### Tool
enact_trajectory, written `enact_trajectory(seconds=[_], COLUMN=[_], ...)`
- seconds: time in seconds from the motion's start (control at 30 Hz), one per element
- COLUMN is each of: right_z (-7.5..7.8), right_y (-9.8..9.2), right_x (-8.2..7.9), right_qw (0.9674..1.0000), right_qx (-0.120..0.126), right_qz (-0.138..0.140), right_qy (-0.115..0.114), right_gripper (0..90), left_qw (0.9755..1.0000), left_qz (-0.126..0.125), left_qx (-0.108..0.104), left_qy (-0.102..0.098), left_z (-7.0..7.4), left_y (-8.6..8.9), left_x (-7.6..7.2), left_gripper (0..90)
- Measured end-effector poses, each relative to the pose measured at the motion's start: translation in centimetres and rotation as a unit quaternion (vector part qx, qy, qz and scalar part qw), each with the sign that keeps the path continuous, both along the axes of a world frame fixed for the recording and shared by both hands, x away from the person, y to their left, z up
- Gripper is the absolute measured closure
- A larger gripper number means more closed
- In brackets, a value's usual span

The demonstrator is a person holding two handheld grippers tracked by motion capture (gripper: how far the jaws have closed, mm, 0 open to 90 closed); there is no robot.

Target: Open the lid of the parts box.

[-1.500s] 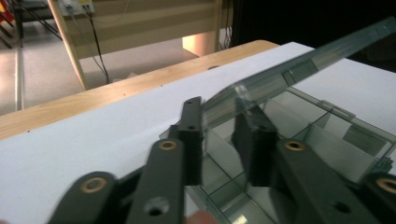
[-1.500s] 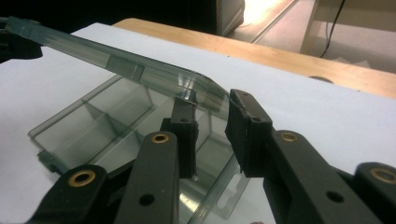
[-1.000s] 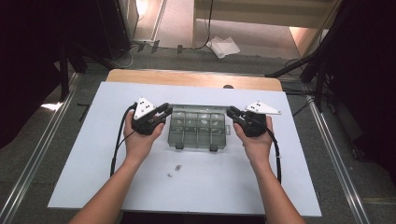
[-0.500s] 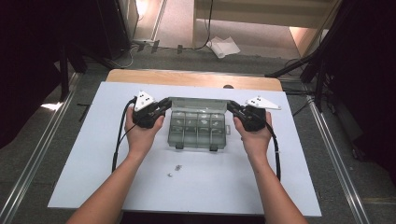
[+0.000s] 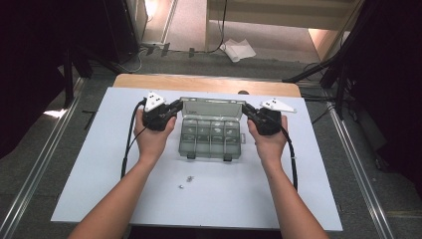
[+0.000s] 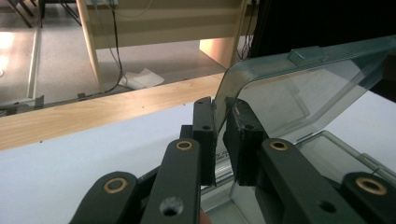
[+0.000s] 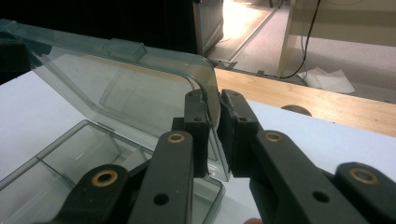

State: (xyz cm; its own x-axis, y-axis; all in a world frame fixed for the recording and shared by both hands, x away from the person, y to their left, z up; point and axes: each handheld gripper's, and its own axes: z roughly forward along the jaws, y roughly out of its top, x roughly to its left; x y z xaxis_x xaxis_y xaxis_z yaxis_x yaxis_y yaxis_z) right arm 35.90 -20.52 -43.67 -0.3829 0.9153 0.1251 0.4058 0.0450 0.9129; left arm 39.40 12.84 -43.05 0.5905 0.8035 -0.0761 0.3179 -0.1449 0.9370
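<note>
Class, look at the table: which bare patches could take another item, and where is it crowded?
Free: the white mat left of the left forearm, right of the right forearm, and the near edge. Crowded: the middle, where both grippers clamp the clear box's lid, and near the small parts.

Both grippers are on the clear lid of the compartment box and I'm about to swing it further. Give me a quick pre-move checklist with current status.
1. Left gripper pinching the lid edge: ok, the edge sits between jaws that have just been closing.
2. Right gripper pinching the lid's other side edge: ok, same there.
3. Lid raised off the box: ok, it stands tilted up.
4. Box base on the white mat: ok.
5. Small loose parts apart from the box: ok, nearer the person.
6. Compartment contents secure: cannot tell.
</note>
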Motion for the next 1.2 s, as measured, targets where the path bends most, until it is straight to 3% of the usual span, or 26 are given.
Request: enact_trajectory(seconds=[0.23, 0.37, 0.9, 1.2], right_z=[0.2, 0.2, -0.7, -1.6], right_y=[0.1, 0.1, 0.0, 0.1], right_x=[0.8, 1.4, 3.0, 3.6], right_qw=[0.9999, 0.9999, 0.9993, 0.9987], right_qx=[0.005, 0.004, 0.014, 0.017], right_qz=[-0.007, -0.011, -0.015, -0.019], right_qy=[0.008, 0.01, 0.033, 0.044], right_gripper=[84.0, 84.5, 84.4, 84.7], left_qw=[0.9998, 0.9998, 0.9994, 0.9988], left_qz=[-0.002, 0.0, 0.005, 0.001], left_qx=[-0.007, -0.001, -0.015, -0.005], left_qy=[0.018, 0.02, 0.029, 0.048], left_z=[0.2, 0.3, 0.0, -1.4], left_y=[0.1, 0.0, -0.1, -0.1], left_x=[0.9, 1.2, 2.7, 3.7], left_gripper=[82.5, 82.7, 83.0, 82.9])
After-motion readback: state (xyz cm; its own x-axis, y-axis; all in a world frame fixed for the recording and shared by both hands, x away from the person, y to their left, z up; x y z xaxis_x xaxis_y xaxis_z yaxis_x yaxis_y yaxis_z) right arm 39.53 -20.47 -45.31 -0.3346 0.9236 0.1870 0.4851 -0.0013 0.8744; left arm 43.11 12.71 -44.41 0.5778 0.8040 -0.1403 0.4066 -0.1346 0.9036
